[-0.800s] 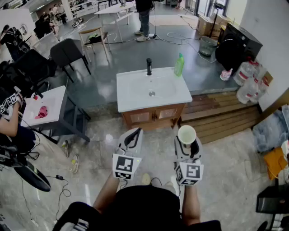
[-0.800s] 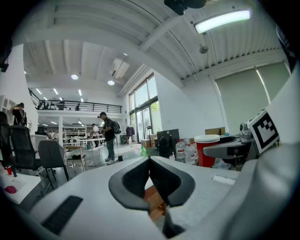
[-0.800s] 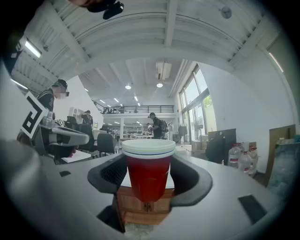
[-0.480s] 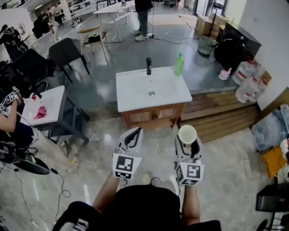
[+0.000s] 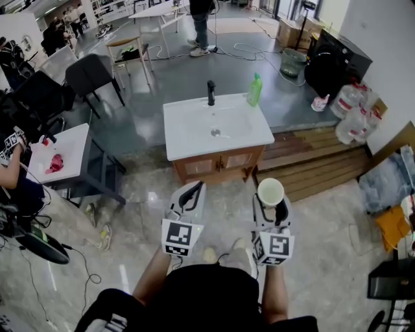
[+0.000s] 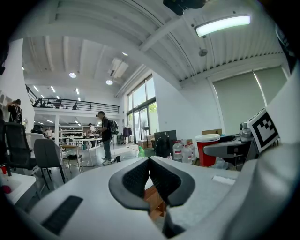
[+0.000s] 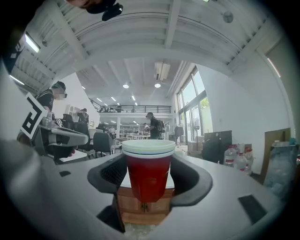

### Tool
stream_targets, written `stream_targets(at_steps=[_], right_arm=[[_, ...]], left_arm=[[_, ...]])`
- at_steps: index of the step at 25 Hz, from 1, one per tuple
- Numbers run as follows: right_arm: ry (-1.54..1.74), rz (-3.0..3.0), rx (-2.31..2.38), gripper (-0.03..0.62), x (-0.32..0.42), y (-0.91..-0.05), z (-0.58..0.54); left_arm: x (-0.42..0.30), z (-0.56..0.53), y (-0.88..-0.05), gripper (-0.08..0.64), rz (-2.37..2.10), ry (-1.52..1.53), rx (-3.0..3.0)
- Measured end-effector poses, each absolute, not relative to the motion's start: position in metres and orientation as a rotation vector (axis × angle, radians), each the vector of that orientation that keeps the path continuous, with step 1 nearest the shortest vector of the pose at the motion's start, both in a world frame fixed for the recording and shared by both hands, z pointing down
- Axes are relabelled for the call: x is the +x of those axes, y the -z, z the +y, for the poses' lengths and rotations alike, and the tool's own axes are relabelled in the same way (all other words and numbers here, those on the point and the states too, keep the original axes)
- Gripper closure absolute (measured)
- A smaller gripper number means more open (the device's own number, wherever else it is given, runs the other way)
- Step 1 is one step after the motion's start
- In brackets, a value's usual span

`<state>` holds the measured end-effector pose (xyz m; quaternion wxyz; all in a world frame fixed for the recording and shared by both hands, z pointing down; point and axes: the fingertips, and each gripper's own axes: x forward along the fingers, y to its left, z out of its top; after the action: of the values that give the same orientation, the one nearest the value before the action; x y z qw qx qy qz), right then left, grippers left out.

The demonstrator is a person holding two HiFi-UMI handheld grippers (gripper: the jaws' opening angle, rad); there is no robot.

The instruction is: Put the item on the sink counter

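A red plastic cup (image 7: pixel 148 171) with a white rim (image 5: pixel 270 192) stands upright between the jaws of my right gripper (image 5: pixel 271 206), which is shut on it. My left gripper (image 5: pixel 190 198) is held beside it at the same height, jaws shut and holding nothing (image 6: pixel 150 180). Ahead stands the white sink counter (image 5: pixel 178 133) on a wooden cabinet (image 5: pixel 214 164), with a black tap (image 5: pixel 211 93) at the back and a green bottle (image 5: pixel 254 90) on its far right corner. Both grippers are well short of the counter.
A white side table (image 5: pixel 71 146) with a pink item stands at left beside a seated person. Wooden planks (image 5: pixel 311 165) lie right of the cabinet. Water jugs (image 5: pixel 353 117) and a dark appliance (image 5: pixel 337 65) stand at far right. A person (image 5: pixel 198 19) stands beyond the sink.
The view has shifted slightly: the sink counter sits a little farther left and higher in the picture. Both grippers keep the same pose, the cup still held.
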<state>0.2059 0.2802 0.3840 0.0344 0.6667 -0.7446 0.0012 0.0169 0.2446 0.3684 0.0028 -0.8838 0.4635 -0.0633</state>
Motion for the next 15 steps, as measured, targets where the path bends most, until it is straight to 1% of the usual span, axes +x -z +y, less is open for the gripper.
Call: stream_targets(at_steps=[15], right_arm=[[-0.024, -2.296, 2.053, 0.306, 0.223, -0.391, 0.249]], left_arm=[[0.033, 0.211, -0.375, 0.558, 1.451, 0.214, -2.769]])
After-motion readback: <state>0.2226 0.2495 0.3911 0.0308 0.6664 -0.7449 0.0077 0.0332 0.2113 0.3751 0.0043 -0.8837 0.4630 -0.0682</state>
